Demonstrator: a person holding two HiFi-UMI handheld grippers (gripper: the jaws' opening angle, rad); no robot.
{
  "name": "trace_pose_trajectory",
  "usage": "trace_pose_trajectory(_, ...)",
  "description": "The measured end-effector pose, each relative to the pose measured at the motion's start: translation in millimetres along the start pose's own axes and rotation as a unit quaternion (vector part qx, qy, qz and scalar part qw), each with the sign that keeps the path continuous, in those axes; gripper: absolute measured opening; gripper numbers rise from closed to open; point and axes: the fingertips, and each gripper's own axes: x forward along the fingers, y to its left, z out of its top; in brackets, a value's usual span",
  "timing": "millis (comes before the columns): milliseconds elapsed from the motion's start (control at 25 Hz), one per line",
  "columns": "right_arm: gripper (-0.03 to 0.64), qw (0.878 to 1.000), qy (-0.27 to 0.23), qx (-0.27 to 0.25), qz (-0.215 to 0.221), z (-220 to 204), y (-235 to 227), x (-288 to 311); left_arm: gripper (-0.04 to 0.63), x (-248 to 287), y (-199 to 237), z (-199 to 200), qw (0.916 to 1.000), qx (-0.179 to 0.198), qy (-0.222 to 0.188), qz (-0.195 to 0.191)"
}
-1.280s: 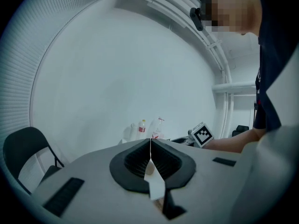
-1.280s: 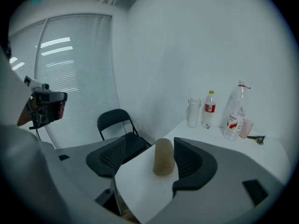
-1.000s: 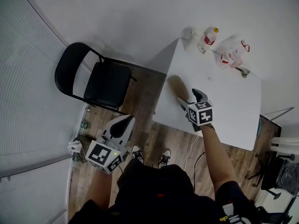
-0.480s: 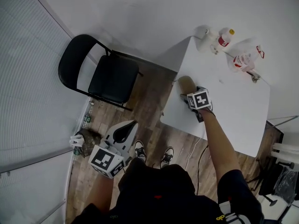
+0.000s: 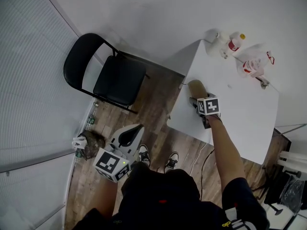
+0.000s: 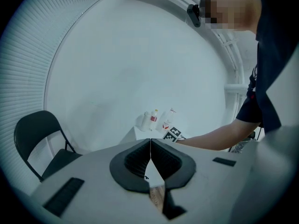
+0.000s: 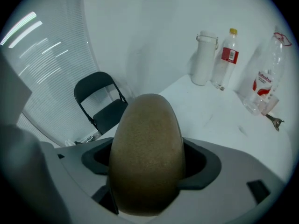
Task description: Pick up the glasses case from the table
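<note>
Presently, task object: a tan, oval, hard-shell glasses case [image 5: 195, 87] lies on the white rectangular counter [image 5: 242, 111]. In the head view it is close to the counter's left edge, just right of the frame's centre.
Right gripper: the grey right gripper [image 5: 197, 101] points steeply down at the near end of the glasses case. The person's bare forearm [image 5: 224, 147] runs up to it from the bottom of the frame.
Right fingers: spread wide, having just been opening. The glasses case sits between them and fills the gap in the right gripper view, with the pads standing at its sides. It rests on the counter.
Left gripper: the grey left gripper [image 6: 150, 143] hangs at the lower left of the head view, over the brown wooden floor [image 5: 144, 116] and well apart from the counter.
Left fingers: closed together tip to tip, with nothing between them.
Far end of counter: a white lidded canister [image 7: 205, 59], a clear water bottle [image 7: 226, 59] with a red label and yellow cap, and a crumpled clear plastic bottle [image 7: 265, 80] with red print stand at the upper right of the frame.
Seat: a black folding chair [image 5: 112, 83] stands on the floor left of the counter, upper left of centre.
</note>
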Motion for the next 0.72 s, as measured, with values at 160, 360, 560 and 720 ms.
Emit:
trace_pose_trajectory(160,0.41,0.995,-0.092,0.031,0.026,20,8,-45,0.021,3,-9,8,0.9999,0.006,-0.004,-0.007)
trace_pose_trajectory(360,0.407,0.975,-0.218,0.031,0.031,52,24,-142,0.021,4,-40,28,0.999,0.024,-0.025,-0.029)
trace_pose_trajectory(560,0.406,0.95,-0.309,0.042,0.031,61,32,-247,0.021,9,-80,55,0.996,0.047,-0.054,-0.053)
trace_pose_trajectory(720,0.405,0.928,-0.371,0.034,0.011,52,36,-331,0.021,6,-109,79,0.9925,0.065,-0.077,-0.069)
